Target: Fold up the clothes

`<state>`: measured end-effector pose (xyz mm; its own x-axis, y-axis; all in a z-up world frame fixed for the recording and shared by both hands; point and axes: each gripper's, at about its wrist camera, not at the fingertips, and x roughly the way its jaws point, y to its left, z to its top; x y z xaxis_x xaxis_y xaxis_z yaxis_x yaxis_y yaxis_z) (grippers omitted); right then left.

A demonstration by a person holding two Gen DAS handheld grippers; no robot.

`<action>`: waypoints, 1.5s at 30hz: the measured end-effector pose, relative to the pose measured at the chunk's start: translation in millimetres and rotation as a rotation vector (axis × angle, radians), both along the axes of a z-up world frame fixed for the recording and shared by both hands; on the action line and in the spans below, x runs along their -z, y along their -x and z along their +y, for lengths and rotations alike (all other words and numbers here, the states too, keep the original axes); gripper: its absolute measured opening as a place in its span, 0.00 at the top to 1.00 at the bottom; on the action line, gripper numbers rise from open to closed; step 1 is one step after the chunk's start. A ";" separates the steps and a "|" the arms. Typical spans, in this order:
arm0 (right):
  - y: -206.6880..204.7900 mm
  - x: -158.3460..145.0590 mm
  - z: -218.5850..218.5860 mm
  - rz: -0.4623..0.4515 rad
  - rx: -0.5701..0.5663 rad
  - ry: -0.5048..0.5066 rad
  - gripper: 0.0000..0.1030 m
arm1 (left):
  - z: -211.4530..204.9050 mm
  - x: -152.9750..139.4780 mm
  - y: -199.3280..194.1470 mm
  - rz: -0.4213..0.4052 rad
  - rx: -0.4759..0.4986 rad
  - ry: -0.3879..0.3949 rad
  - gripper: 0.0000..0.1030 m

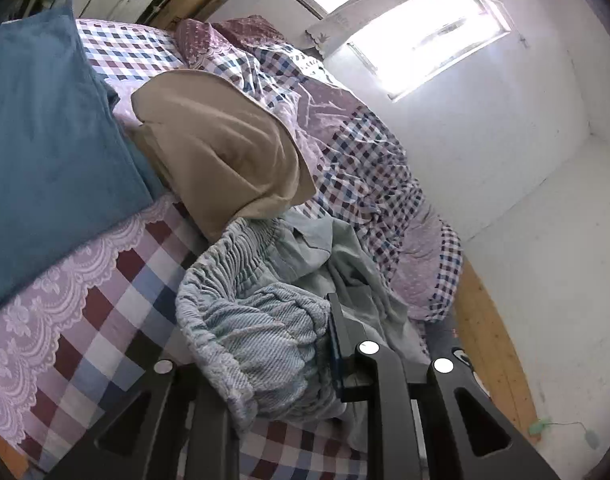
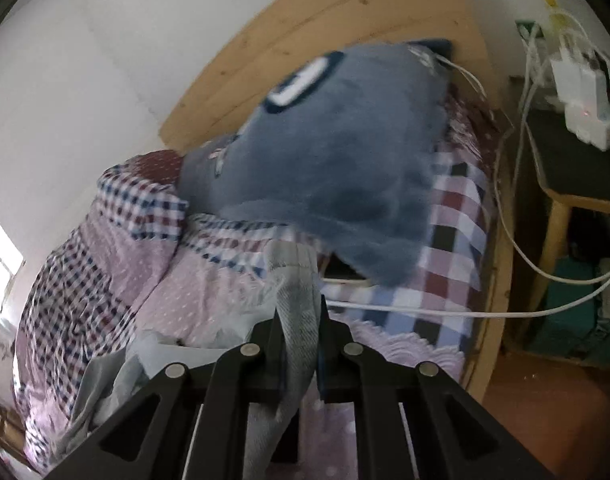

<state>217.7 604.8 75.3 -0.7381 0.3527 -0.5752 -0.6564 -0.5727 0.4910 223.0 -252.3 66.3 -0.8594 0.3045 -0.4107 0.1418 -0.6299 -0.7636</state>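
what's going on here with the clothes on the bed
A person is working with a hand-held gripper in each hand. The right hand-held gripper is shut on the light blue-grey garment; the left hand-held gripper has its elastic waistband between the jaws. It is still crumpled on the checked bedsheet, not folded.

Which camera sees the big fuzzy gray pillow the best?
The right wrist view. The gray pillow fills the middle of that picture, leaning on the wooden headboard, though it is a bit blurry. The left wrist view shows only a small dark sliver of what may be it, beside the gripper.
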 end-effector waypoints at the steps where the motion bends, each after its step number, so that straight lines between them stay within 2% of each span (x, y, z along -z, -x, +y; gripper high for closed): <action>1: 3.3 0.9 6.9 -0.006 -0.011 0.003 0.91 | -2.9 1.6 -1.1 -0.004 -0.002 -0.010 0.80; 3: 15.6 -2.5 22.5 -0.034 -0.064 -0.018 0.91 | -8.2 4.3 -2.4 -0.016 -0.001 -0.024 0.80; 7: 41.4 -29.7 27.2 -0.143 -0.231 -0.261 0.91 | -14.1 -5.3 1.4 -0.020 0.046 -0.022 0.80; 8: 44.2 -34.6 29.4 -0.157 -0.254 -0.282 0.91 | -16.6 -8.1 0.9 -0.016 0.063 -0.022 0.80; 11: 46.0 -36.2 38.4 -0.206 -0.261 -0.305 0.91 | -8.4 -0.7 -1.5 -0.101 0.227 0.050 0.80; 17: 42.7 9.5 36.4 -0.379 -0.250 -0.260 0.90 | 9.4 15.4 -6.4 -0.280 0.563 0.202 0.74; 20: 29.3 20.0 27.6 -0.437 -0.215 -0.254 0.84 | 20.0 15.6 -12.3 -0.284 0.563 0.240 0.72; 21: 21.5 16.3 23.3 -0.441 -0.188 -0.269 0.84 | 19.7 13.5 -13.1 -0.272 0.557 0.219 0.71; 22: 14.5 11.1 20.0 -0.441 -0.165 -0.281 0.78 | 19.2 11.7 -13.7 -0.260 0.550 0.196 0.70; 23: 6.1 1.9 15.5 -0.427 -0.149 -0.292 0.66 | 18.7 9.8 -14.4 -0.248 0.544 0.172 0.70; 24: -2.4 -7.3 11.1 -0.413 -0.133 -0.303 0.61 | 19.7 11.0 -14.5 -0.258 0.545 0.170 0.69; 26: -18.1 -28.0 -2.4 -0.373 -0.121 -0.329 0.55 | 22.3 14.2 -14.5 -0.286 0.549 0.173 0.68; 28: -32.7 -51.0 -20.6 -0.318 -0.130 -0.359 0.54 | 25.4 16.3 -16.8 -0.302 0.552 0.177 0.65; 32: -33.1 -84.6 -101.4 -0.134 -0.386 -0.395 0.53 | 32.9 19.3 -17.9 -0.346 0.576 0.244 0.64; 34: -25.8 -88.7 -161.6 -0.046 -0.598 -0.388 0.53 | 39.8 20.1 -15.0 -0.377 0.603 0.326 0.64; 35: -18.8 -85.6 -206.5 -0.015 -0.741 -0.385 0.53 | 42.3 21.7 -13.2 -0.387 0.612 0.353 0.64; 38: -9.9 -63.1 -321.6 0.014 -1.087 -0.451 0.54 | 46.5 26.9 -8.5 -0.416 0.620 0.397 0.64; 40: -13.0 -36.2 -414.6 -0.001 -1.316 -0.534 0.55 | 43.7 26.1 -11.0 -0.402 0.606 0.384 0.64; 43: -32.7 3.2 -513.4 -0.018 -1.569 -0.616 0.55 | 39.7 23.5 -16.6 -0.374 0.584 0.363 0.62; 45: -58.3 27.8 -568.8 -0.002 -1.728 -0.751 0.55 | 37.4 21.4 -20.8 -0.353 0.568 0.349 0.62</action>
